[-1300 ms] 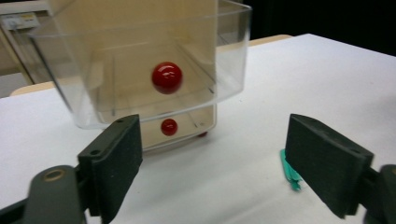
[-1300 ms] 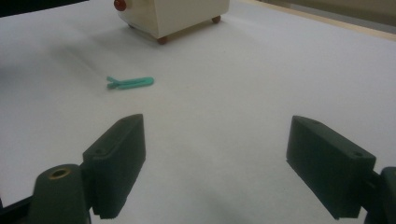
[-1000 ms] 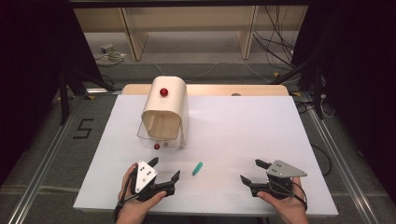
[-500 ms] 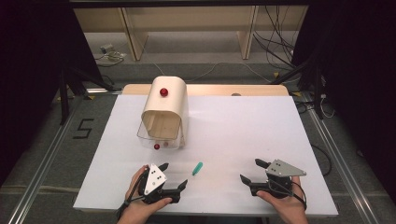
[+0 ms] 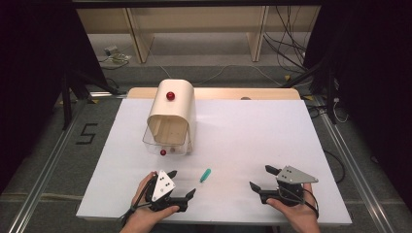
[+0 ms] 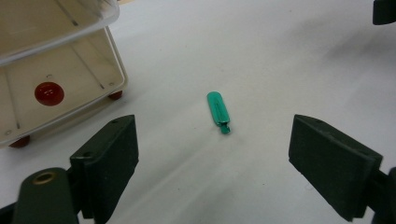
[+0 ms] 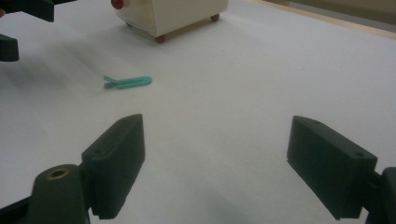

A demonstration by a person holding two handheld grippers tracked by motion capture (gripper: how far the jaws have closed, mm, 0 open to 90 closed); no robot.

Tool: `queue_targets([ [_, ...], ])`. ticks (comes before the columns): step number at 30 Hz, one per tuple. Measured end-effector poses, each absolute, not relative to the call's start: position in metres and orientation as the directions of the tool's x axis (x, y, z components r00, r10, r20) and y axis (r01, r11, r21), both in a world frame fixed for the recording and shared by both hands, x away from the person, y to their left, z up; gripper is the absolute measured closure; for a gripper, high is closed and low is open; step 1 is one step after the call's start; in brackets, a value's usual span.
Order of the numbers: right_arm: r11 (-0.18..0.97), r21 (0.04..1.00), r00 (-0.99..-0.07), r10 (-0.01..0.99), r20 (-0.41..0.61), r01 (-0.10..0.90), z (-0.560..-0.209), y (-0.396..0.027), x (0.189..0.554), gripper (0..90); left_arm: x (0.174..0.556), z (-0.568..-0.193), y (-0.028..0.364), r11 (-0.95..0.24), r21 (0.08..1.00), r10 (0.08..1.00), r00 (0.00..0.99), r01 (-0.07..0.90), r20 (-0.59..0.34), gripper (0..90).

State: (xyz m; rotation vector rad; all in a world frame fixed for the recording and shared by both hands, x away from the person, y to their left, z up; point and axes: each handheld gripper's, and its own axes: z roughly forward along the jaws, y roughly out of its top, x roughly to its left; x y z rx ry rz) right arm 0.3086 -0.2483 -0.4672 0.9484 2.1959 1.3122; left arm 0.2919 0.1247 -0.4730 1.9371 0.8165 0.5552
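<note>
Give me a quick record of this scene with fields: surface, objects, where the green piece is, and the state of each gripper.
surface: white table
objects: cream box with red knob; small green piece
green piece: lying flat on the table, between the grippers, in front of the box, untouched
left gripper: open, empty, aimed at the green piece
right gripper: open, empty

A white counter [image 5: 272, 145] stands on a grey floor [image 5: 58, 160], where a black "5" [image 5: 85, 134] is marked at the left. Metal rails [image 5: 43, 194] run along both sides. Behind, pale wooden shelving [image 5: 194, 24] stands with loose cables [image 5: 286, 43] nearby; dark curtains [image 5: 29, 73] flank the scene.
</note>
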Motion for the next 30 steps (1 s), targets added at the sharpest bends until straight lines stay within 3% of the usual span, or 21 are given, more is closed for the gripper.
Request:
queue_targets([
  [22,0.322,0.882,-0.681,0.732,-0.001,0.344,-0.4676,-0.2495,0.3101,20.1,0.2974,-0.4764,0.1225,-0.369,0.870,0.724,0.688,0.327,0.048,17.3],
  [30,0.324,0.883,-0.682,0.731,-0.007,0.339,-0.4673,-0.2505,0.3088,20.1,0.2973,-0.4763,0.1184,-0.375,0.869,0.722,0.690,0.324,0.054,21.6],
])
